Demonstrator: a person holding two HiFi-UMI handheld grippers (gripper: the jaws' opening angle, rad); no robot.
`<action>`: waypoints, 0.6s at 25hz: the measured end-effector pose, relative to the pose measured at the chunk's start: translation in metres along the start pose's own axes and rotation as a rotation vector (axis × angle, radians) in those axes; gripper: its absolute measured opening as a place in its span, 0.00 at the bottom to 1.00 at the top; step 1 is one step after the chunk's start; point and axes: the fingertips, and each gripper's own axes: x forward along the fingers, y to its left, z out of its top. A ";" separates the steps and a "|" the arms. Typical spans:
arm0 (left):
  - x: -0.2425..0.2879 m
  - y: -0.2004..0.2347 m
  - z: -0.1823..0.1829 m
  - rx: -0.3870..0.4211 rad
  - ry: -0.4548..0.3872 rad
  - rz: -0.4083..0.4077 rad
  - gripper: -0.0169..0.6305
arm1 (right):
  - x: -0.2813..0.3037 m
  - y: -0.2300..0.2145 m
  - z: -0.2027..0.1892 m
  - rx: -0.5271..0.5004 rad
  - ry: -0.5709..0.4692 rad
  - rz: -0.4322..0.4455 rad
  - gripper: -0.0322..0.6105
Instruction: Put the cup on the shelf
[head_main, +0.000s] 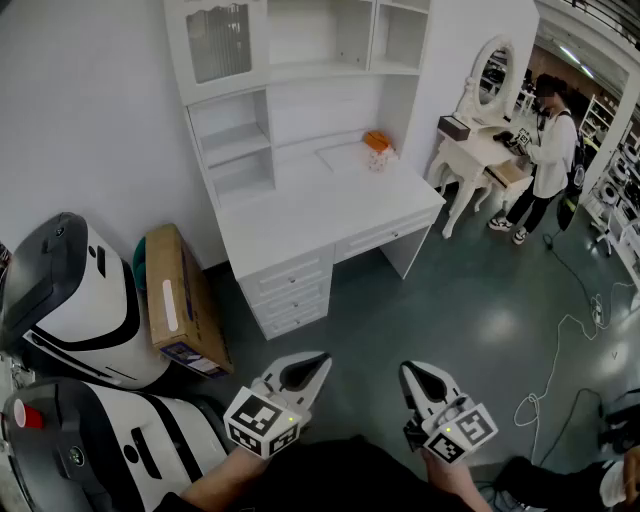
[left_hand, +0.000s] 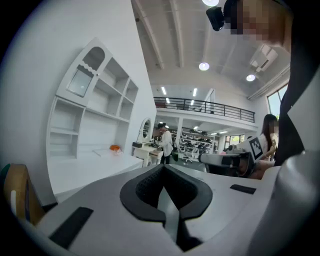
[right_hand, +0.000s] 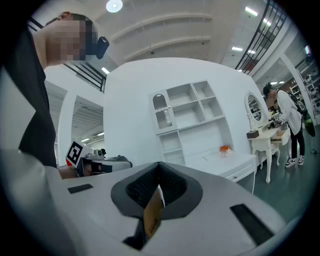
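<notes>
The cup (head_main: 377, 152) is small, with an orange top, and stands at the back of the white desk (head_main: 300, 220) under the hutch shelves (head_main: 232, 143). It also shows far off in the left gripper view, the cup (left_hand: 115, 148), and in the right gripper view, the cup (right_hand: 225, 148). Both grippers hang low and near me, well short of the desk. My left gripper (head_main: 321, 357) is shut with nothing in it, its jaws meeting at the left gripper (left_hand: 163, 167). My right gripper (head_main: 408, 369) is shut too; a tan label strip (right_hand: 152, 217) shows at its seam, the right gripper (right_hand: 159, 164).
A cardboard box (head_main: 178, 298) leans left of the desk drawers (head_main: 290, 292). White and black machines (head_main: 75, 300) stand at the far left. A vanity table with a mirror (head_main: 478, 150) and a person (head_main: 548, 150) are at the right. Cables (head_main: 560, 365) lie on the green floor.
</notes>
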 end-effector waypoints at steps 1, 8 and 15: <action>0.004 -0.003 -0.001 -0.001 0.001 -0.003 0.03 | -0.003 -0.002 0.000 0.000 0.000 0.002 0.07; 0.032 -0.032 -0.006 0.006 0.013 -0.024 0.03 | -0.030 -0.023 -0.001 0.007 -0.004 0.001 0.07; 0.071 -0.076 -0.013 -0.010 0.017 -0.074 0.03 | -0.070 -0.041 0.004 -0.001 0.003 0.030 0.08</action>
